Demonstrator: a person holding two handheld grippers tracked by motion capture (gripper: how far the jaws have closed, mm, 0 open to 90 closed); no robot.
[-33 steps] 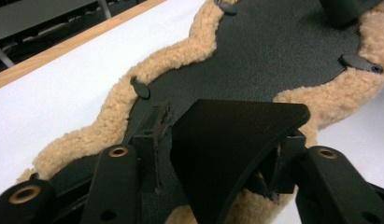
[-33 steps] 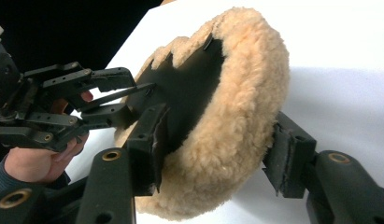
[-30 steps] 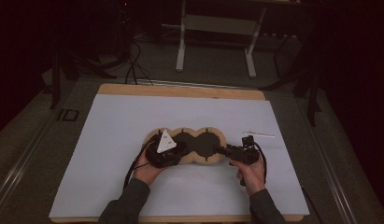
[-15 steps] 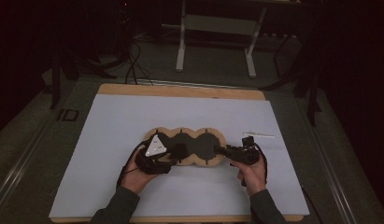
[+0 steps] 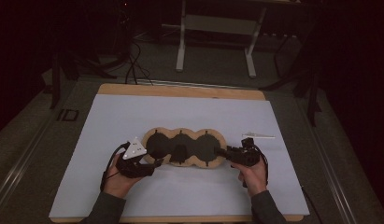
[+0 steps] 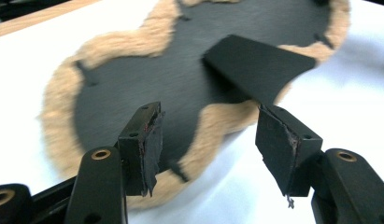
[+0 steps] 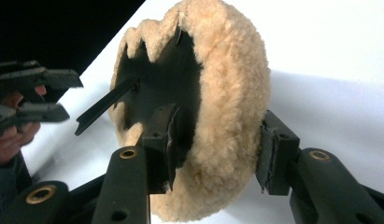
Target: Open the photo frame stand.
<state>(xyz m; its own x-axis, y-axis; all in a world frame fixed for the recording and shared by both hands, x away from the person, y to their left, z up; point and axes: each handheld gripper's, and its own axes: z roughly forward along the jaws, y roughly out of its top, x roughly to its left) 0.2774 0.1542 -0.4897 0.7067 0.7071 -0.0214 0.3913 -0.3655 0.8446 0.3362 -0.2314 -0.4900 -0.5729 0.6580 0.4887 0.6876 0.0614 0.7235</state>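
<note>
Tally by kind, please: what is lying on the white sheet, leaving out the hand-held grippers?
Fleece-edged pad: 1
Black flap standing up from the pad: 1
Small white strip, lying apart to the right: 1
Total: 3
</note>
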